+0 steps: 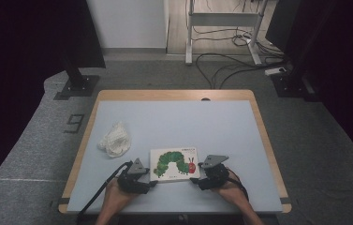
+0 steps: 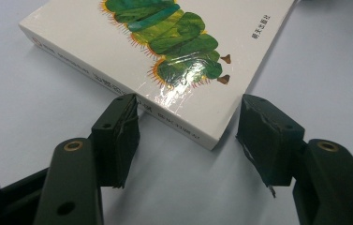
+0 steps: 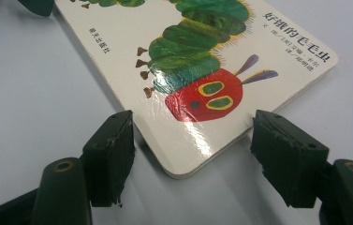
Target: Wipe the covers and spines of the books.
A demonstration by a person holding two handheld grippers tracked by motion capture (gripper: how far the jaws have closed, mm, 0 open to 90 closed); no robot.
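Lying flat and closed near the front edge of the pale blue table (image 1: 174, 117), the caterpillar picture book (image 1: 175, 164) sits squarely between the two hands in the high view, with the left gripper (image 1: 151, 183) at its near left corner and the right gripper (image 1: 195, 181) at its near right corner, a placement that suits taking the book from both sides at once; a crumpled white cloth (image 1: 115, 139) lies well apart to the left and plays no part here. In the left gripper view the black jaws stand spread apart and bracket the spine-side corner of the book (image 2: 165, 61), one jaw close by the printed spine and the other just off the bottom edge, gripping nothing, probably lined up so that closing would pinch that corner. In the right gripper view the jaws are likewise parted and empty, straddling the rounded corner of the book (image 3: 197, 93) beside the caterpillar's red head, low over the table so the pads can meet the cover's edge rather than its glossy face
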